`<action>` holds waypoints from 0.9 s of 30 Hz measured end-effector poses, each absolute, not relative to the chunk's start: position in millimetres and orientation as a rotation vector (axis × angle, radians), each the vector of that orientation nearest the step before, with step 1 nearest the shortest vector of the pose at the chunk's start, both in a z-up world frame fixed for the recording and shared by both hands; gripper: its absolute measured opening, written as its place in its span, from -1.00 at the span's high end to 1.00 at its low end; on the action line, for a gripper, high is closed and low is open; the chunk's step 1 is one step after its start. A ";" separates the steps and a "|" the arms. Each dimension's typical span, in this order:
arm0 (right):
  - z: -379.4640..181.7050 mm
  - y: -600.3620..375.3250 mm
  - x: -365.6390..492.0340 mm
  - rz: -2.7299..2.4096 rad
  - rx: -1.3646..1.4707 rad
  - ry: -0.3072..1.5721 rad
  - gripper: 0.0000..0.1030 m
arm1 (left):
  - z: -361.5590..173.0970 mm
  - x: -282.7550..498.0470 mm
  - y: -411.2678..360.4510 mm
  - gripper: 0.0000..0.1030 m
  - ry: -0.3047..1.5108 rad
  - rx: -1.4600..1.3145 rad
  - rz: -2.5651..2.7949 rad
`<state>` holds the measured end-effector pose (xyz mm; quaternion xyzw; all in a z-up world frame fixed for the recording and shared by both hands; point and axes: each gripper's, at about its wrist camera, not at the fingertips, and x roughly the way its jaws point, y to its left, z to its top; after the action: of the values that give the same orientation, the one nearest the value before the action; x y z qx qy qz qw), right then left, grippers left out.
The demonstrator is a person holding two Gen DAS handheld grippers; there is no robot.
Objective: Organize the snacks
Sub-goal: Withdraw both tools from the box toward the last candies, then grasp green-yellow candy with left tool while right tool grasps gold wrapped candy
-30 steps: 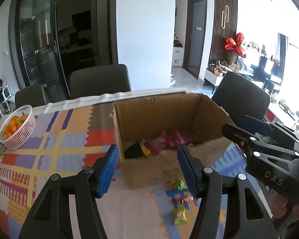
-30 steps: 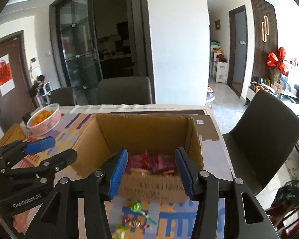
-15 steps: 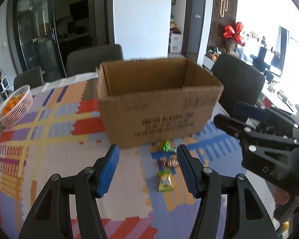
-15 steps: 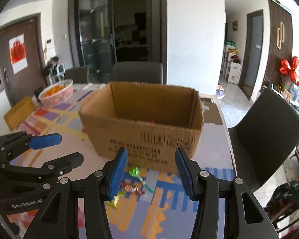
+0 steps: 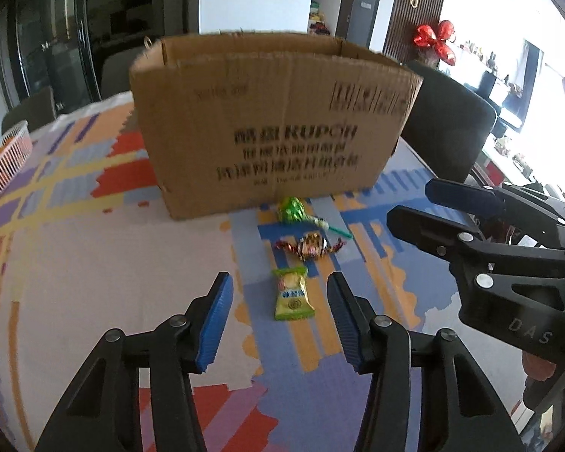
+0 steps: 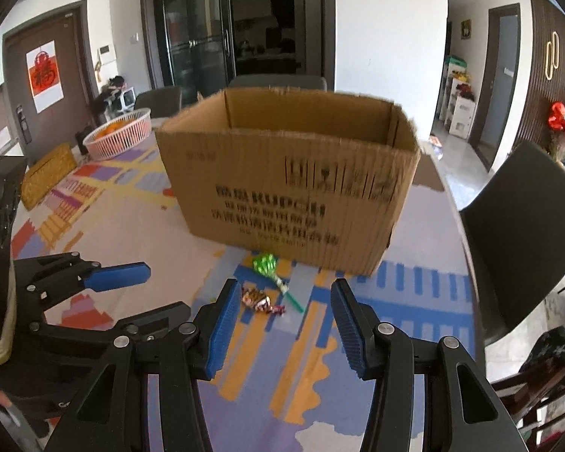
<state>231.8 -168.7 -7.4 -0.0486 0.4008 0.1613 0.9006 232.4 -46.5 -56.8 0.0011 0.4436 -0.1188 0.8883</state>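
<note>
An open cardboard box point(image 5: 271, 124) stands on the patterned tablecloth; it also shows in the right wrist view point(image 6: 290, 188). In front of it lie three snacks: a green-wrapped lollipop point(image 5: 293, 213), a red-gold twisted candy point(image 5: 309, 245) and a yellow-green packet point(image 5: 292, 293). My left gripper point(image 5: 280, 316) is open and empty, low over the table, with the packet between its fingers. My right gripper point(image 6: 280, 324) is open and empty just short of the candy point(image 6: 260, 299) and lollipop point(image 6: 269, 265). The box contents are hidden.
A white basket of oranges point(image 6: 118, 137) and a yellow woven mat point(image 6: 47, 173) sit at the far left of the table. Dark chairs point(image 6: 523, 233) stand around the table. The table's right edge runs close beside the box.
Both grippers have dropped from above the box to table level in front of it. The loose snacks are now close to the fingers. The box interior is no longer visible.
</note>
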 end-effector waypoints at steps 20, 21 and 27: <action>-54.9 -171.2 247.7 0.355 -0.100 0.954 0.02 | -104.7 261.6 -60.2 0.29 1.004 0.004 -0.248; -55.6 -170.3 248.6 0.359 -0.100 0.958 0.03 | -104.7 262.1 -59.9 0.30 1.002 0.007 -0.247; -62.2 -162.2 255.0 0.383 -0.111 0.976 0.03 | -105.7 261.1 -51.5 0.58 0.989 0.015 -0.241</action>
<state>255.0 -162.2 -62.2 -0.0528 0.4658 0.1827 0.8642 261.1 -51.5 -105.7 0.0072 0.4736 -0.1153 0.8731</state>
